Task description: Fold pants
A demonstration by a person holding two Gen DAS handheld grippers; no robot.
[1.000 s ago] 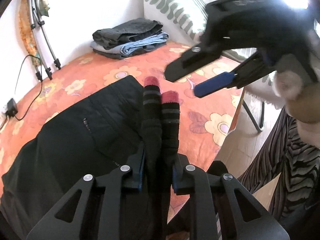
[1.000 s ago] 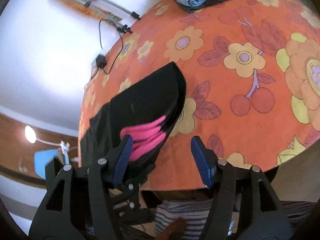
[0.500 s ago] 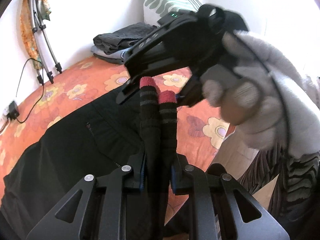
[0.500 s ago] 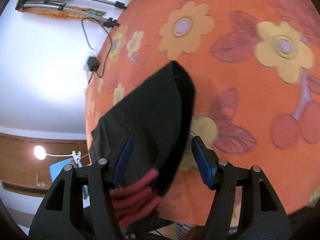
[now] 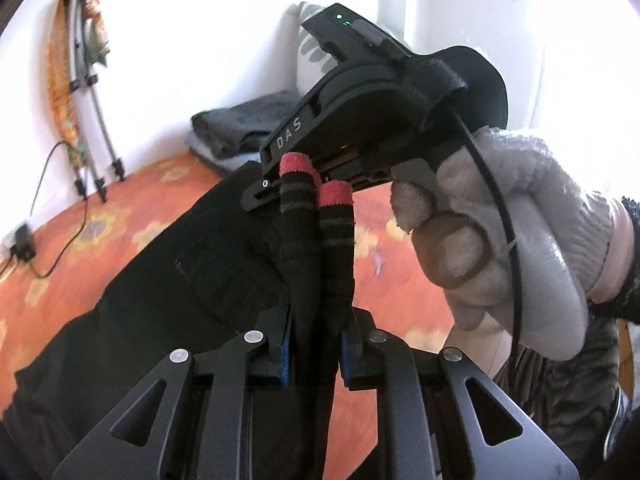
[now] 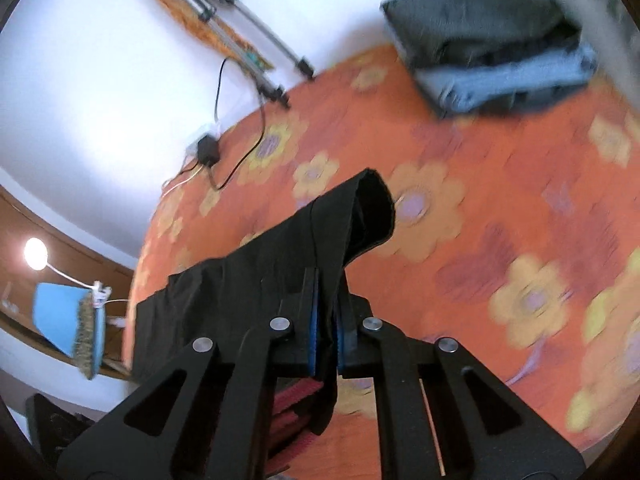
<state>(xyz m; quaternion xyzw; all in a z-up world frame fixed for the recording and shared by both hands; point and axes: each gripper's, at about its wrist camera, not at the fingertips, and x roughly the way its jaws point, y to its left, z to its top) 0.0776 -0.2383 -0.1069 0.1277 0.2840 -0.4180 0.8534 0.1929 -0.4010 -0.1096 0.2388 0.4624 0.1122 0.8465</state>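
Observation:
Black pants (image 5: 160, 280) lie on the orange flowered bedspread (image 5: 80, 216). My left gripper (image 5: 316, 344) is shut on the two leg ends, whose striped, red-tipped cuffs (image 5: 316, 184) stick up past the fingers. The right gripper's body (image 5: 360, 112), held by a gloved hand (image 5: 520, 240), hovers just beyond the cuffs. In the right wrist view my right gripper (image 6: 326, 344) is shut on a fold of the black pants (image 6: 320, 240), lifted above the bedspread (image 6: 480, 240); red cuffs (image 6: 296, 396) show beneath it.
A stack of folded clothes (image 6: 492, 52) sits at the far side of the bed by a patterned pillow (image 5: 316, 48). A folded tripod (image 6: 240, 32) leans on the white wall, with a charger and cable (image 6: 208, 148) below. The bed edge is at right.
My right gripper came over to the pants and went from open to shut on a fold of the fabric. My left gripper kept its hold on the cuffs and rose a little.

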